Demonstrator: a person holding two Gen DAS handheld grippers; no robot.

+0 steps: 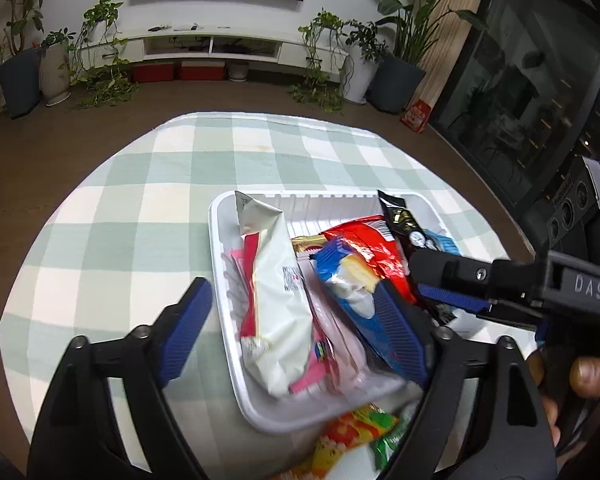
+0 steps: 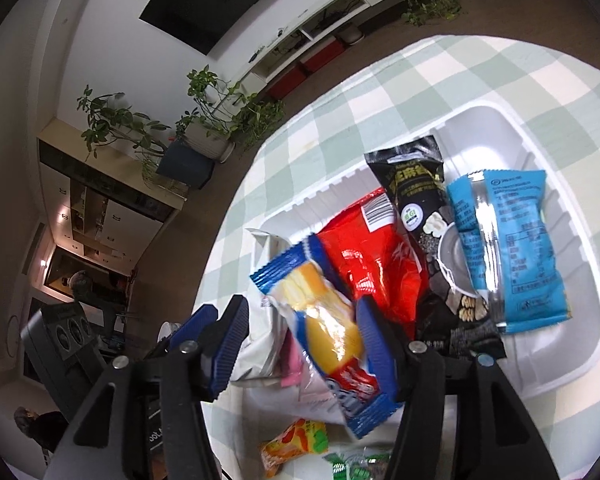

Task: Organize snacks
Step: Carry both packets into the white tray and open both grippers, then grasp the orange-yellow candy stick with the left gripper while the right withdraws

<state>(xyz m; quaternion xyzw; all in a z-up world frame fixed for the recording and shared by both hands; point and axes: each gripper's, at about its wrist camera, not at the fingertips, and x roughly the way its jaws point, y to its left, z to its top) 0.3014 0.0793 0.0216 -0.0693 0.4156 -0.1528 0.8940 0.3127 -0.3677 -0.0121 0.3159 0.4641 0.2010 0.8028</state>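
A white tray (image 1: 220, 264) sits on the green-checked table and holds several snack packets. A white packet (image 1: 276, 304) lies at its left; a blue-and-yellow packet (image 1: 348, 284), a red packet (image 1: 364, 240), a black packet (image 1: 400, 216) and a light blue packet (image 2: 512, 248) lie to the right. My left gripper (image 1: 296, 332) is open over the tray's near left part, its right finger resting on the blue-and-yellow packet. My right gripper (image 2: 304, 348) is open, its fingers on either side of the blue-and-yellow packet (image 2: 328, 328), not closed on it. The tray also shows in the right wrist view (image 2: 580, 280).
An orange-and-green packet (image 1: 356, 436) lies on the table just outside the tray's near edge; it also shows in the right wrist view (image 2: 296, 440), beside a green packet (image 2: 356, 464). The far table half is bare cloth (image 1: 220, 152). Plants and a TV cabinet stand behind.
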